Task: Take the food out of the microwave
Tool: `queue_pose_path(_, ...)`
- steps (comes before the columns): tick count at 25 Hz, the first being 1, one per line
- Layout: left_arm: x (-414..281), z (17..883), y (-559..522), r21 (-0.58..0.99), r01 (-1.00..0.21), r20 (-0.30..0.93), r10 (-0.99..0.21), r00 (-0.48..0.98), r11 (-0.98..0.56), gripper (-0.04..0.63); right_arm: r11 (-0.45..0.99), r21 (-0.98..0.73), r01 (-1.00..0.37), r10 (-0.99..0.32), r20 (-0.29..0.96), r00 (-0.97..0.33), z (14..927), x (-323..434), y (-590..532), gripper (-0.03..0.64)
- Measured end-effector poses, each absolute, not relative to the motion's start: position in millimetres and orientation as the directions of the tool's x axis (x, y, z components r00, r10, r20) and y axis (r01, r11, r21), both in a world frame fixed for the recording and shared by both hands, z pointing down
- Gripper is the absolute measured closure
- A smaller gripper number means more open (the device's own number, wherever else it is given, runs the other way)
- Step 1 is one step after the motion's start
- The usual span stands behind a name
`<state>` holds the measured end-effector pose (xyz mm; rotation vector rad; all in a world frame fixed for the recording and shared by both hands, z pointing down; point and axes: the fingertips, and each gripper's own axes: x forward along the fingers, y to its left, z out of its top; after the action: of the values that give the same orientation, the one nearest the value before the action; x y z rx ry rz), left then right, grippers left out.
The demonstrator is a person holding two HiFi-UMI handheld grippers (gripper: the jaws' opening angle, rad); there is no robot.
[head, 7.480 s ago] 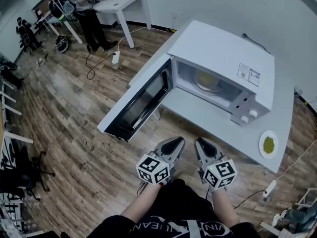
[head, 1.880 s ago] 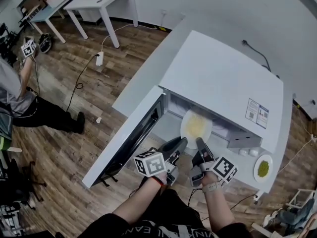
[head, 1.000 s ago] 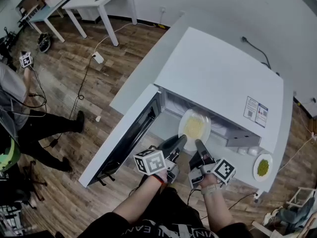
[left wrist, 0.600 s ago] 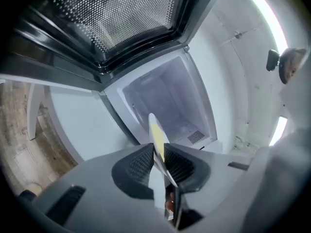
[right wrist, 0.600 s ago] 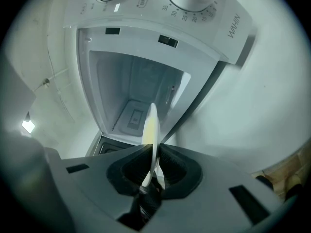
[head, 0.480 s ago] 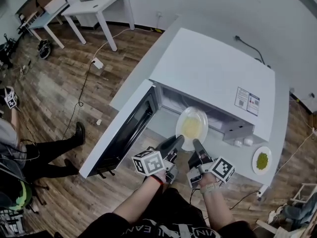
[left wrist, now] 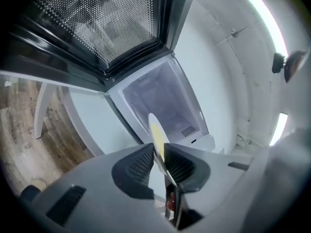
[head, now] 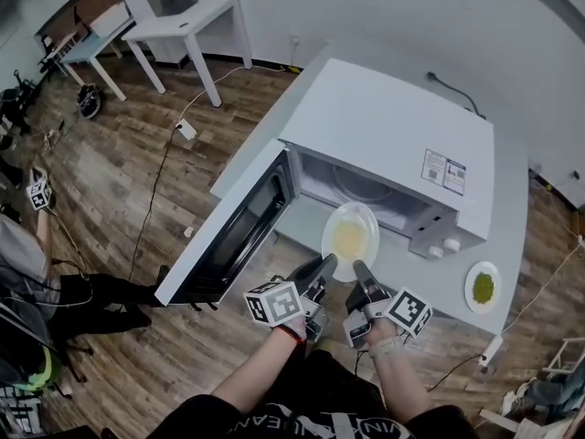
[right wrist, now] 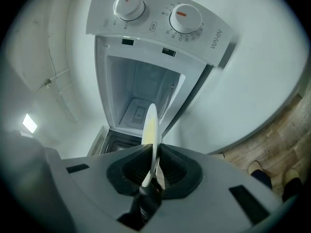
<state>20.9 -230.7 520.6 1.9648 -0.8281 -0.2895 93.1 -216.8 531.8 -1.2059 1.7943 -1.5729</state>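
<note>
A white plate (head: 350, 239) of yellow food hangs in front of the open white microwave (head: 388, 158), outside its cavity. Both grippers hold the plate by its near rim. My left gripper (head: 320, 268) is shut on the rim's left part; in the left gripper view the plate (left wrist: 157, 135) stands edge-on between the pads of that gripper (left wrist: 159, 159). My right gripper (head: 358, 273) is shut on the rim's right part; in the right gripper view the plate (right wrist: 150, 125) shows edge-on in the gripper (right wrist: 156, 165). The microwave door (head: 233, 231) hangs open to the left.
A small white dish of green food (head: 483, 287) sits on the white table (head: 484, 245) to the right of the microwave. The control knobs (right wrist: 181, 17) face me. A person (head: 27, 263) sits on the wooden floor at the far left. White tables (head: 187, 16) stand at the back.
The plate has come out of the microwave cavity toward me, held by both grippers. 7.5 s ago both grippers were clear of the microwave with the plate still inside.
</note>
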Motion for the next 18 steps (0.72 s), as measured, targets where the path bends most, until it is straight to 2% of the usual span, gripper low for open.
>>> queue_pose_path(18, 29.1, 521.5, -173.8, 0.853, -0.422, 0.129, -0.659, 0.741, -0.307, 0.528, -0.069, -0.952, -0.298, -0.833, 0.22, -0.509, 531.4, 99.7, -160.0, 0.557)
